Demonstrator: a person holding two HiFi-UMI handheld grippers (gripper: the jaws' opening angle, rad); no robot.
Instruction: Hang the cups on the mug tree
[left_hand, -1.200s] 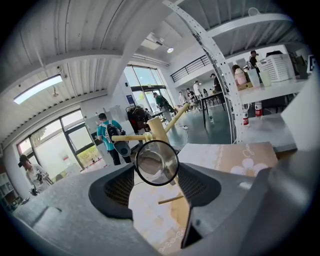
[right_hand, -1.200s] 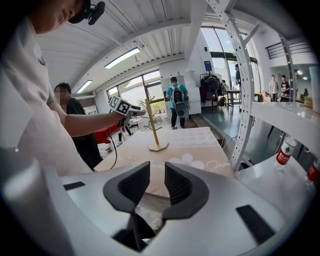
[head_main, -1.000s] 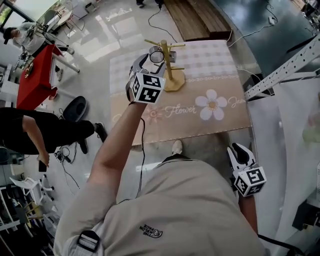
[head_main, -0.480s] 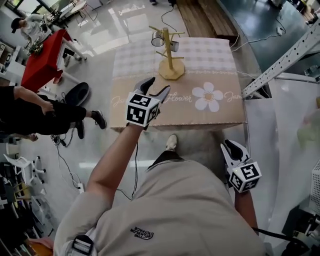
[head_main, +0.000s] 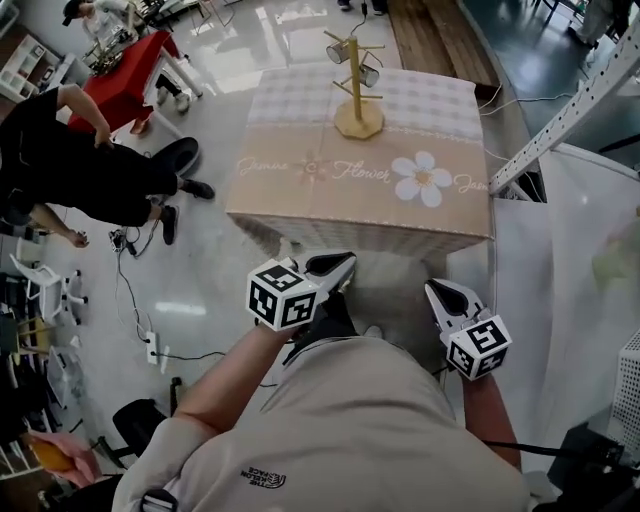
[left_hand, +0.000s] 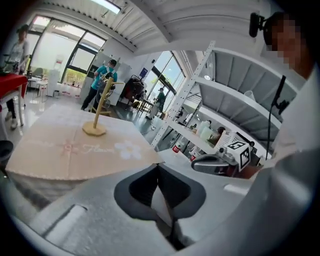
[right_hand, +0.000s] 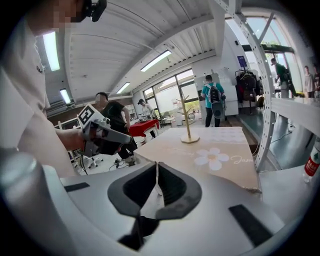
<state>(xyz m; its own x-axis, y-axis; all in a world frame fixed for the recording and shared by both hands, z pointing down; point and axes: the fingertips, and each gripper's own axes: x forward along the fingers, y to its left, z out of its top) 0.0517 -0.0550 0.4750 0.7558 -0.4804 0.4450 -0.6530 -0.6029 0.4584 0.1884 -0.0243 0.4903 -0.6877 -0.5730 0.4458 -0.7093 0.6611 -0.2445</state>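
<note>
**Head view report: both grippers shut and empty, cups on the tree**

Head view places the left gripper (head_main: 335, 265) and the right gripper (head_main: 440, 293) low in the frame, just off the near edge of the table (head_main: 300, 195). Both are well apart from the mug tree (head_main: 357, 85) at top centre. Two cups (head_main: 338, 52) hang on its upper pegs (neither gripper view shows them clearly).

The left gripper view shows its jaws together, having just been closing, with nothing between them. The right gripper view shows its jaws meeting too, also empty. Each gripper view catches the other gripper off to one side. The left gripper view also shows shelving (left_hand: 220, 105) on its right.

The tree stands toward the far edge of the flower-printed cloth. Open floor lies left of the table. A perforated metal rail (head_main: 570, 100) runs close by the table's right edge.

A person in black (head_main: 90, 170) bends at mid left, near a red table (head_main: 120, 85) at upper left. A power strip (head_main: 152, 348) and cables lie on the floor at lower left.
</note>
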